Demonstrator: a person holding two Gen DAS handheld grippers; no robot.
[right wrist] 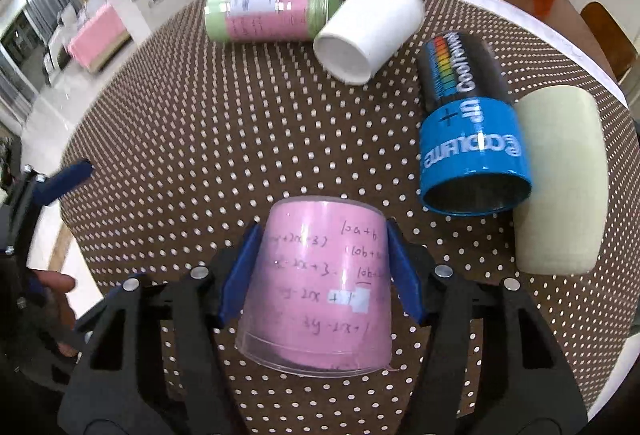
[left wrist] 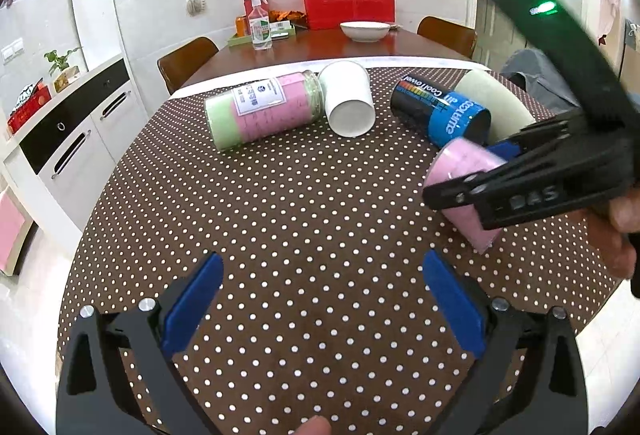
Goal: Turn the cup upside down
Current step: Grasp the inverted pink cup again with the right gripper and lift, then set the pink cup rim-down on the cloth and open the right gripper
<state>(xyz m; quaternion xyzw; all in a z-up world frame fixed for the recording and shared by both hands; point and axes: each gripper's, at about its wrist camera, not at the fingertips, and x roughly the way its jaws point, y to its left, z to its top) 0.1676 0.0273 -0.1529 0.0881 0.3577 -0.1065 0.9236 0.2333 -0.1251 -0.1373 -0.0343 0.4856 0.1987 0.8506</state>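
A clear plastic cup lined with pink paper with handwriting (right wrist: 320, 287) is held between the blue pads of my right gripper (right wrist: 322, 271), tilted, its wide rim toward the camera and its base pointing away. In the left wrist view the same pink cup (left wrist: 460, 179) shows at the right in my right gripper (left wrist: 472, 175), just above the dotted tablecloth. My left gripper (left wrist: 322, 299) is open and empty over the near part of the cloth.
On the brown dotted tablecloth (left wrist: 280, 195) lie a green-and-pink jar (left wrist: 260, 109), a white cup (left wrist: 348, 99), a black-and-blue can (left wrist: 440, 111) and a cream cup (right wrist: 560, 179), all on their sides. A wooden table with a bowl (left wrist: 364, 31) stands behind.
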